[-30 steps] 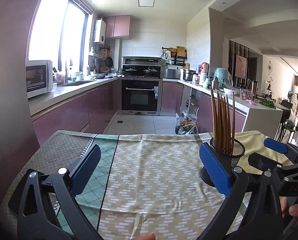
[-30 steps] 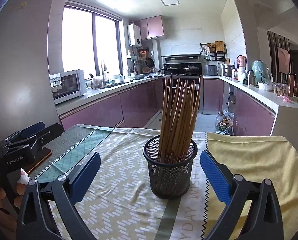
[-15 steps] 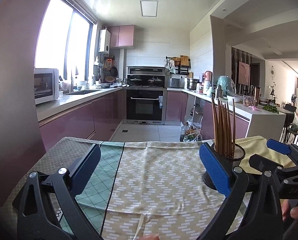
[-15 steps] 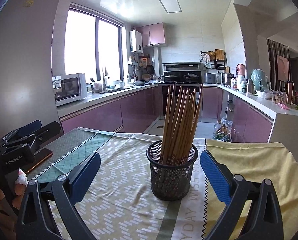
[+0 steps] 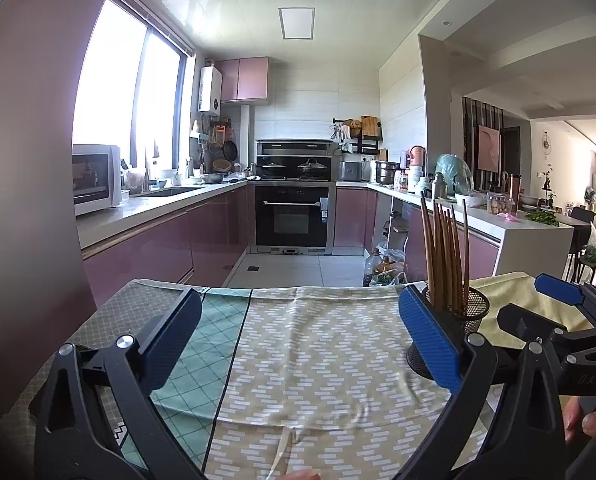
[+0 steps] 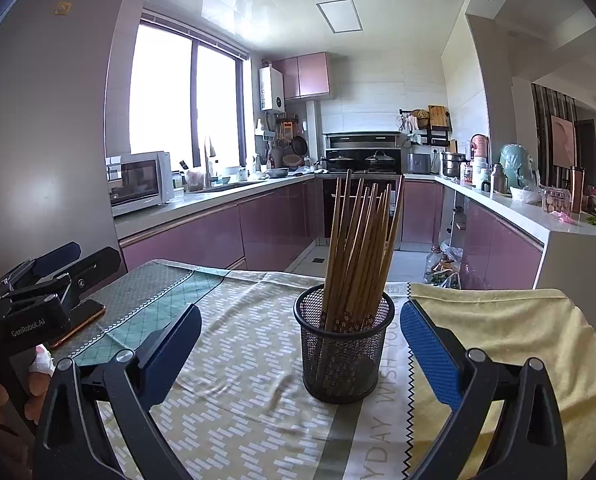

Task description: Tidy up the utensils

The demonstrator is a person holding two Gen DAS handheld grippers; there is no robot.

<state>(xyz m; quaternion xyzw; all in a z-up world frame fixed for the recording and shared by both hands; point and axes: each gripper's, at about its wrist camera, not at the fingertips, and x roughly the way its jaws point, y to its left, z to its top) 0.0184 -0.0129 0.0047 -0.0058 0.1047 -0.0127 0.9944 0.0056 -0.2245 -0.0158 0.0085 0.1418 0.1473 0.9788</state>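
A black wire-mesh cup [image 6: 344, 354] full of several wooden chopsticks [image 6: 362, 252] stands upright on the patterned tablecloth [image 6: 237, 400]. My right gripper [image 6: 298, 344] is open, its blue pads on either side of the cup without touching it. In the left wrist view my left gripper [image 5: 298, 336] is open over bare cloth with nothing between its pads; the mesh cup [image 5: 468, 320] and chopsticks [image 5: 444, 256] show behind its right pad, with the right gripper [image 5: 558, 320] beyond. The left gripper [image 6: 45, 280] shows at the left edge of the right wrist view.
A phone [image 6: 79, 322] lies on the table's left side under the left gripper. A yellow cloth [image 6: 518, 340] covers the table's right part. Beyond the table's far edge are the kitchen floor, purple cabinets [image 5: 157, 248], an oven [image 5: 293, 216] and a white counter [image 6: 558, 236].
Both cameras have tilted slightly upward and pulled back a little; the cup sits lower in the right wrist view. Both grippers stay open and the cup has not moved.
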